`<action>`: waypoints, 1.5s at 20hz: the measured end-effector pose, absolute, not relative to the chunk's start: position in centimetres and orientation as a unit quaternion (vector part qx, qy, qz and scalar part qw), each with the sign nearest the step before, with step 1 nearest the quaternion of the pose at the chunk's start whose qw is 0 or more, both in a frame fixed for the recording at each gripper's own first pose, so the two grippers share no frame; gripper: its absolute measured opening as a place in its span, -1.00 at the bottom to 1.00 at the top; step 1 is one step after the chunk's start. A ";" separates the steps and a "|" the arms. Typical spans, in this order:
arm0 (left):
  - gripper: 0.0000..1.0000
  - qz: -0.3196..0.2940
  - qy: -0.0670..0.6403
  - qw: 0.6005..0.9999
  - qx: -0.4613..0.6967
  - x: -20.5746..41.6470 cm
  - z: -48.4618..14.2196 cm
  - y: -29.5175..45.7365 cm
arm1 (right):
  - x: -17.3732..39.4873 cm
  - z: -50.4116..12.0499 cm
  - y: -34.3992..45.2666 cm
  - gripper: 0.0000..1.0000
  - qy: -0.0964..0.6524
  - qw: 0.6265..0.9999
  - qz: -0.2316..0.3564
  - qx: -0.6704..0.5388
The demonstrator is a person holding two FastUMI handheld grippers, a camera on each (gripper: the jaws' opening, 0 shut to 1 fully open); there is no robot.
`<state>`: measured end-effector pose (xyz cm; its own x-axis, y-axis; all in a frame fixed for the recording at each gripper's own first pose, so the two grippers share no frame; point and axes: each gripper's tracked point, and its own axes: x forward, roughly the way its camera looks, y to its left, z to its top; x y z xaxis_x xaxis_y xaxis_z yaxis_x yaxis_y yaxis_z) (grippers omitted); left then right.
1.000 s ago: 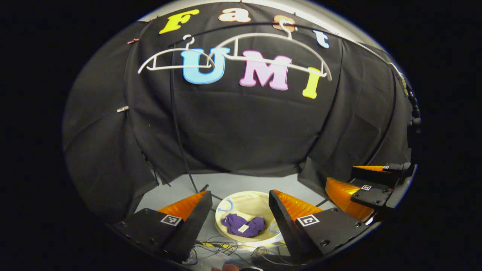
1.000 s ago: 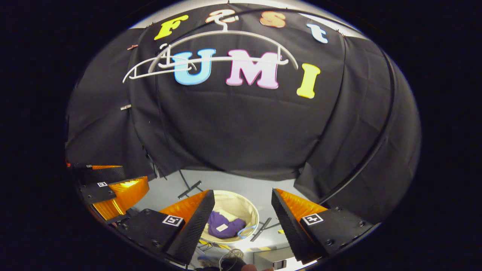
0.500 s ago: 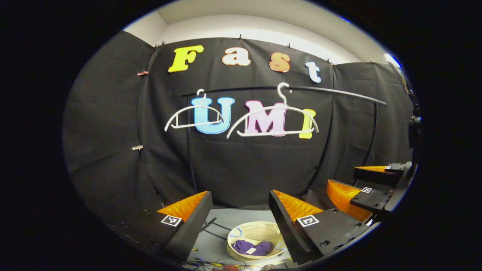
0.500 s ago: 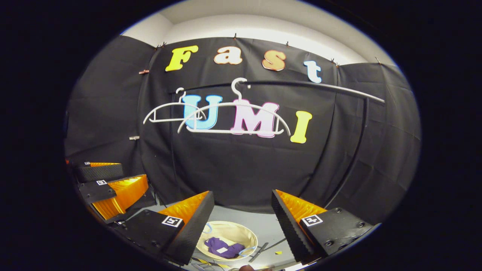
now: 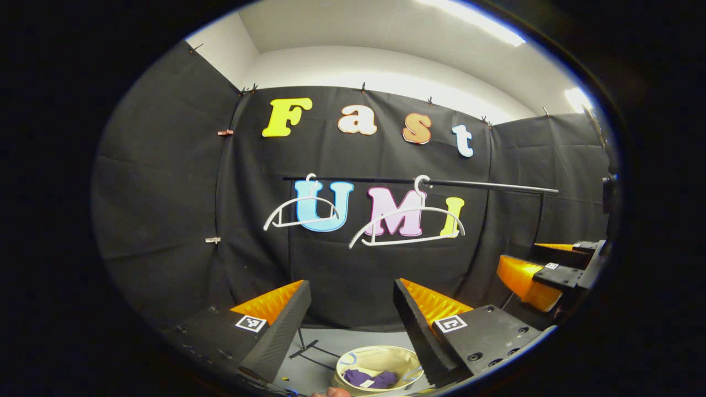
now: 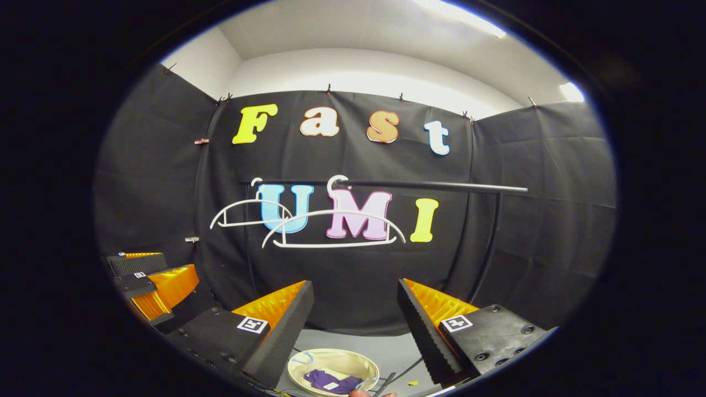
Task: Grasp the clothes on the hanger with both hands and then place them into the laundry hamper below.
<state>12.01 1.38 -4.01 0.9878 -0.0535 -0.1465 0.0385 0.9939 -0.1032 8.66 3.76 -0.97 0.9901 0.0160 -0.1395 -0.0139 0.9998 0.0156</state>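
- Black cloth walls close the booth on three sides, with a pale ceiling above and a grey floor [image 5: 320,366] below.
- Purple clothes [image 5: 370,378] lie crumpled in the bottom of the cream laundry hamper [image 5: 380,355], which stands on the floor; in the right gripper view the clothes [image 6: 331,381] lie in the hamper [image 6: 336,361] too.
- The hamper's near rim is cut off at the lower edge of both views, and a small pale tag on the clothes is too small to make out.
- Two white hangers hang bare from a black rail [image 5: 485,186]: the nearer hanger [image 5: 407,223] and the farther hanger [image 5: 300,212], side by side and apart.
- In the right gripper view the two hangers overlap, the nearer one [image 6: 333,226] crossing in front of the farther one [image 6: 249,212].
- The left claw [image 5: 353,309] stands wide, nothing between its fingers, high above the hamper.
- The right claw [image 6: 356,311] is also wide and holds nothing.
- At the right edge of the left gripper view the right claw [image 5: 543,264] shows partly cut off; at the left edge of the right gripper view the left claw [image 6: 149,275] shows likewise.
- Thin dark stand legs [image 5: 309,348] lie on the floor beside the hamper, partly hidden by the left claw's finger.
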 end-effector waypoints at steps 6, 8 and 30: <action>0.89 -0.040 0.071 0.996 -0.040 11.0 -3.1 -0.4 | 8.9 1.0 2.9 0.92 0.036 0.999 0.006 0.005; 0.89 -0.047 0.079 0.995 -0.032 10.4 -3.5 -1.2 | 9.2 0.9 2.9 0.96 0.034 0.999 0.009 0.001; 0.89 -0.059 0.075 0.995 -0.020 7.0 -2.7 -4.2 | 7.4 0.0 2.4 0.96 0.038 0.998 0.042 -0.003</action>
<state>6.99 -4.23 -2.69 0.9818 -0.1209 -0.1467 0.1150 0.9922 -0.0481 7.41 2.35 -0.04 0.9935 0.0846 -0.0764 -0.0850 0.9964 -0.0018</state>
